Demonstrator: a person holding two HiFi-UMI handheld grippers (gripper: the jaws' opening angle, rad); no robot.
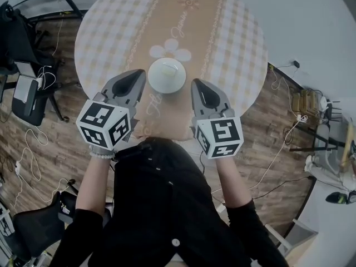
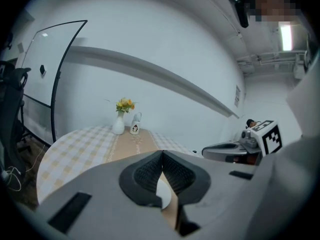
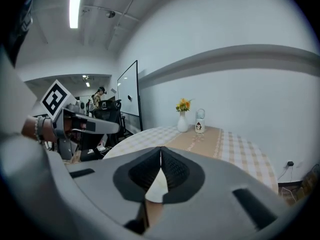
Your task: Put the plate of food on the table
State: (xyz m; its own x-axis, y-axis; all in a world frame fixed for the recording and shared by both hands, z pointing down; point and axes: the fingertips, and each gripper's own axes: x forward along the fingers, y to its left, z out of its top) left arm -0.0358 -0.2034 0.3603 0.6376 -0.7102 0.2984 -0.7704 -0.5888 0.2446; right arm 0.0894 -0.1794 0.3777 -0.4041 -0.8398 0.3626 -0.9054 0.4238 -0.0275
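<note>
**Plate on the table, both tongs clenched on nothing**

The round table (image 1: 233,43) in its checked cloth fills the top of the head view. The left gripper (image 1: 140,75) and right gripper (image 1: 196,83) hang side by side over the near edge, each pair of jaws pressed tip to tip and empty. Between them the white plate (image 1: 166,75) sits on the tan runner. Across at the far side stand a flower vase (image 2: 118,124) and a small white bottle (image 2: 135,125).

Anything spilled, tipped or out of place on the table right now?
Nothing stands out. The white plate sits level on the runner near the table's near edge, no spill around it. The vase and bottle stand upright at the far side. The left gripper and right gripper are shut, empty.
</note>
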